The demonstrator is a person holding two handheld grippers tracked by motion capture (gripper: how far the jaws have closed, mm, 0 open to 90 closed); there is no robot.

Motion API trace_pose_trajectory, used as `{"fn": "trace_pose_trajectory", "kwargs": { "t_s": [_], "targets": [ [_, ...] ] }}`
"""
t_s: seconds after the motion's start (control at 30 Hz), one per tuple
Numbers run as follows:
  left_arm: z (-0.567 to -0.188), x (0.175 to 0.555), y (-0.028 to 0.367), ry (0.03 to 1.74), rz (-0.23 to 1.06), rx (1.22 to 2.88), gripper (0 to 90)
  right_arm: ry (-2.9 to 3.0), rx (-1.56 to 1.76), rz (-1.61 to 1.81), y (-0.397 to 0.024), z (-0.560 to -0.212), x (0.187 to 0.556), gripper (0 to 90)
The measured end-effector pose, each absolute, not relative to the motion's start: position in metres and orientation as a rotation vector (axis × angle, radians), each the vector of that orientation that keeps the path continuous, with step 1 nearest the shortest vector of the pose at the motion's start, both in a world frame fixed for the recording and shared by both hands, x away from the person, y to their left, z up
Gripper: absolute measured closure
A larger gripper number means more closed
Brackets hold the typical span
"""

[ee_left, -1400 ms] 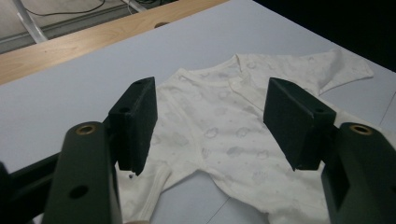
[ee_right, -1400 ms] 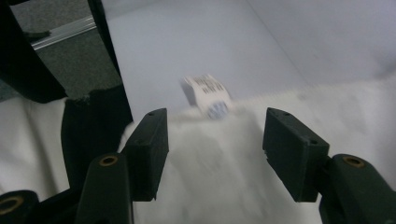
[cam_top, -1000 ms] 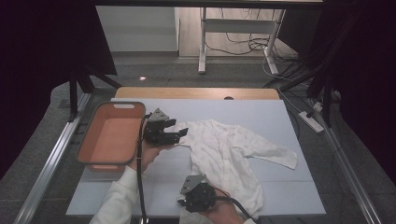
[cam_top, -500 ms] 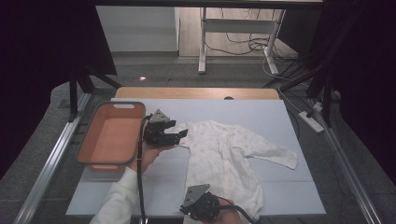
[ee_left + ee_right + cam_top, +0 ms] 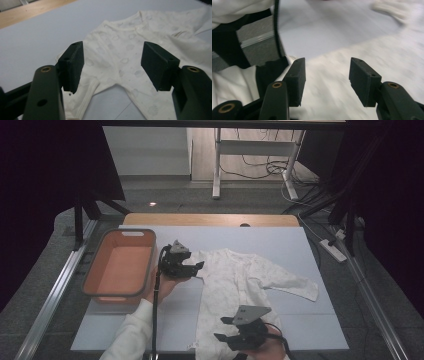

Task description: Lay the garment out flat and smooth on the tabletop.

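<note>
Your romper (image 5: 235, 285) lies flat, its long axis running from the neck by your left tongs (image 5: 196, 266) down to the leg end by your right tongs (image 5: 223, 329). Left jaws stand wide, empty; right jaws have just opened, gripping nothing.

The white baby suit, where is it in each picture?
High view: the white baby suit lies spread in the middle of the table, right of the orange tub.
Left gripper view: it lies ahead, between and beyond the open black tongs.
Right gripper view: blurred, it spreads under and past the tongs.
Shared landmark: the pale grey tabletop around the cloth.
</note>
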State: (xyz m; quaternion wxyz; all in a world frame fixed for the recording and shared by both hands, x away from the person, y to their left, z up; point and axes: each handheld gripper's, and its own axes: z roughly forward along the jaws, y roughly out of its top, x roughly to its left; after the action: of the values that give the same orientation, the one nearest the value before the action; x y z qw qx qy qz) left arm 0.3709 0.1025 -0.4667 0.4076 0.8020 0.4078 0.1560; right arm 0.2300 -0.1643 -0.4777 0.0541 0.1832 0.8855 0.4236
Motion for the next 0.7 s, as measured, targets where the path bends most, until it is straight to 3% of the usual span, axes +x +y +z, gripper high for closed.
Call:
{"fn": "trace_pose_trajectory", "kwargs": {
  "t_s": [0.3, 0.7],
  "targets": [
    [-0.498, 0.382, 0.089, 1.060, 0.412, 2.137, 37.7, 2.605, 0.734, 1.266, -0.214, -0.479, 0.241, 45.6],
    [-0.526, 0.396, 0.089, 1.152, 0.464, 2.224, 49.7, 2.590, 0.766, 1.257, -0.225, -0.480, 0.246, 44.7]
  ]
}}
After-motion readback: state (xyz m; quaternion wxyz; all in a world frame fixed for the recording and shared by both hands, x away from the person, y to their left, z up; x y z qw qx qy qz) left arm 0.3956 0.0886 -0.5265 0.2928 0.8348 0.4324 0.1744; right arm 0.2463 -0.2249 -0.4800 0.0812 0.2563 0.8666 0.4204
